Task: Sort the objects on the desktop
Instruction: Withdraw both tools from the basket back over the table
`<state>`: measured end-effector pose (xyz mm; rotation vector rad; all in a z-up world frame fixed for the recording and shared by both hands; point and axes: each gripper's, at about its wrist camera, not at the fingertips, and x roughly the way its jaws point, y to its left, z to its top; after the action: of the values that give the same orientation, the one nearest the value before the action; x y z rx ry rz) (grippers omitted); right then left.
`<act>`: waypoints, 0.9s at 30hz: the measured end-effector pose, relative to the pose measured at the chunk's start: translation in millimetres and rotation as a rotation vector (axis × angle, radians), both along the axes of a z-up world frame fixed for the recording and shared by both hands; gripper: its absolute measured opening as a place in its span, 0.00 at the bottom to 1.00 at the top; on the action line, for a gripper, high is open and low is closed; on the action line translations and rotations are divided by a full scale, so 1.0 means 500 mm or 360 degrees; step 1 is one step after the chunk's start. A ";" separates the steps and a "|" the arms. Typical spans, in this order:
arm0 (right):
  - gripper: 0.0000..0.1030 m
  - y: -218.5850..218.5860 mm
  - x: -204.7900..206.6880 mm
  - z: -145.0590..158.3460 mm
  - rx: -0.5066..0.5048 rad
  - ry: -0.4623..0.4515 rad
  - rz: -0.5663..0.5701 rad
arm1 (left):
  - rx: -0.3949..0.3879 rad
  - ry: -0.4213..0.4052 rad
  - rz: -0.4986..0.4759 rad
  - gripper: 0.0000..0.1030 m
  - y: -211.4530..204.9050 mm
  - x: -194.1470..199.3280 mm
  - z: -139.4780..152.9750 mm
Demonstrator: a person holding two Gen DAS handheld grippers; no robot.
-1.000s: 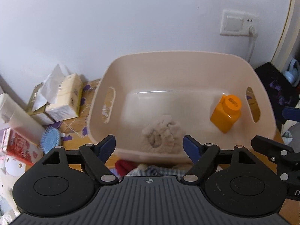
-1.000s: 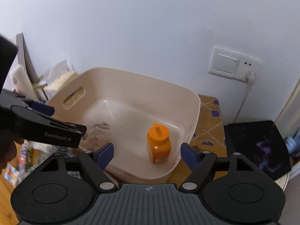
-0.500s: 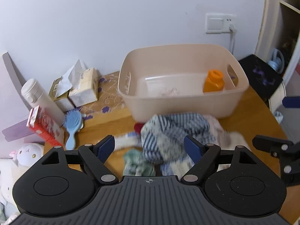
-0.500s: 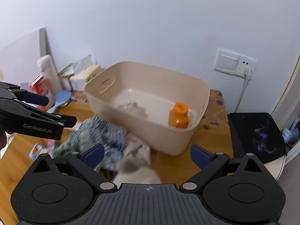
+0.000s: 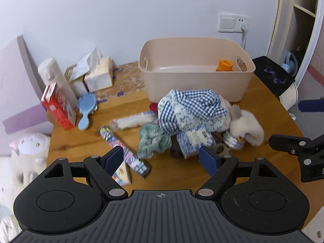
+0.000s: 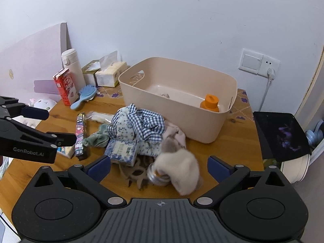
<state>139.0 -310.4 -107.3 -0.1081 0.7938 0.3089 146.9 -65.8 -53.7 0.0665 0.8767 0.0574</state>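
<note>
A beige tub stands at the back of the wooden desk with an orange bottle upright inside it. In front of it lies a pile: blue checked cloth, green scrunchie, blue tissue pack, white fluffy item over a metal-lidded jar. My left gripper hovers open and empty before the pile. My right gripper is wide open above the fluffy item, touching nothing. In the right wrist view, the tub also holds a small grey item.
At the left stand a white flask, red carton, tissue packs and blue hairbrush. A patterned long box lies near the front. A plush toy sits off the desk's left edge, a black stool at the right.
Both grippers have drawn back from the tub, which now looks smaller and farther. The pile of cloth and the desk's left side have come into view. The right jaws widened.
</note>
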 end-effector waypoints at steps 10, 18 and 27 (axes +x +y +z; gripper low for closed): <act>1.00 0.010 -0.040 -0.054 -0.0091 0.0037 -0.0033 | -0.0075 0.0078 0.0155 0.80 0.064 -0.045 -0.030; 1.00 0.000 -0.039 -0.099 -0.0110 0.0059 -0.0086 | -0.0037 0.0100 0.0206 0.80 0.095 -0.044 -0.079; 1.00 -0.011 -0.013 -0.153 -0.0152 0.0113 -0.0074 | -0.0009 0.0151 0.0216 0.80 0.129 -0.003 -0.135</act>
<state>132.6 -315.9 -183.7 -0.1688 0.8801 0.2322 145.4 -1.5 -121.2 0.0043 0.9753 0.1800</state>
